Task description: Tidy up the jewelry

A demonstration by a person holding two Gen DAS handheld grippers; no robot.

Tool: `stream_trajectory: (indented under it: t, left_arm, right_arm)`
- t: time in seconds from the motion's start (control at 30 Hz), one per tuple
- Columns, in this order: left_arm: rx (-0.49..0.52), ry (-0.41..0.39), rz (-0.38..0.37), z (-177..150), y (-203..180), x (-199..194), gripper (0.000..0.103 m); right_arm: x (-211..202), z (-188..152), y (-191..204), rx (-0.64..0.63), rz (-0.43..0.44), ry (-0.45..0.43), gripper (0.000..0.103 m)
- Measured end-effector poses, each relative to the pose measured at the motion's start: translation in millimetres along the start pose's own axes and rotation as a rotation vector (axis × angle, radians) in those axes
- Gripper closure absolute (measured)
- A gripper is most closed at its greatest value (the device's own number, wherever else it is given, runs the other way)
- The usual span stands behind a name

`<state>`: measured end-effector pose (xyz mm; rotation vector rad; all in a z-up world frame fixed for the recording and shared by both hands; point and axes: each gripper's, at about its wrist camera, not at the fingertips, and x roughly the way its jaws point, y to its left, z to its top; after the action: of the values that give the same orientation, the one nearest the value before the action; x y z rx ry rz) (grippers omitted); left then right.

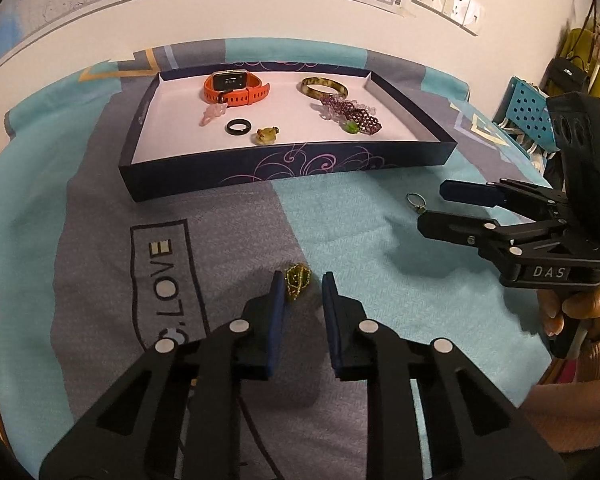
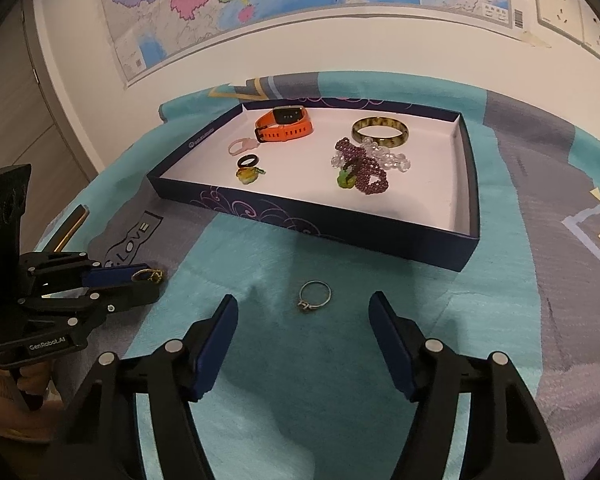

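Note:
A small gold beaded ornament (image 1: 298, 282) (image 2: 148, 276) sits at the tips of my left gripper (image 1: 302, 282) (image 2: 142, 282), whose jaws are drawn in narrowly and pinch it just over the grey "LOVE" patch of the cloth. A thin silver ring (image 2: 315, 298) (image 1: 416, 202) lies flat on the teal cloth. My right gripper (image 2: 304, 308) (image 1: 430, 208) stands open, one finger on each side of it, neither touching. Behind both is the dark blue tray (image 1: 284, 164) (image 2: 300, 220). It holds an orange watch (image 1: 236, 88) (image 2: 284, 124), a bangle (image 1: 323, 87) (image 2: 380, 132), purple beads (image 1: 356, 116) (image 2: 364, 168) and a black ring (image 1: 240, 126) (image 2: 249, 161).
A person's hand (image 1: 572, 308) grips the right tool's handle. A blue perforated basket (image 1: 528, 108) stands past the cloth's right edge. A wooden edge (image 2: 72, 228) shows at the left. A white wall with a map and sockets rises right behind the tray.

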<state>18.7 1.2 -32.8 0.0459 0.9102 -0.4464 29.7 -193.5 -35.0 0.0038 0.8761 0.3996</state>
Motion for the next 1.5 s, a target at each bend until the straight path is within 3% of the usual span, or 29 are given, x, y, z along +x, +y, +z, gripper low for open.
stream_trajectory:
  t: [0.17, 0.4, 0.6, 1.5]
  left_arm:
    - [-0.006, -0.002, -0.005, 2, 1, 1, 0.086]
    - [-0.013, -0.005, -0.007, 4, 3, 2, 0.089]
    - [-0.009, -0.011, -0.006, 5, 3, 3, 0.090]
    - [-0.012, -0.039, -0.018, 11, 2, -10, 0.091]
  right_arm:
    - [7, 4, 1, -0.004, -0.017, 0.014, 0.048]
    - [11, 6, 9, -0.063, -0.094, 0.028, 0.070]
    - [11, 5, 8, -0.077, -0.100, 0.029, 0.087]
    - [-17, 6, 4, -0.006, 0.036, -0.061, 0.087]
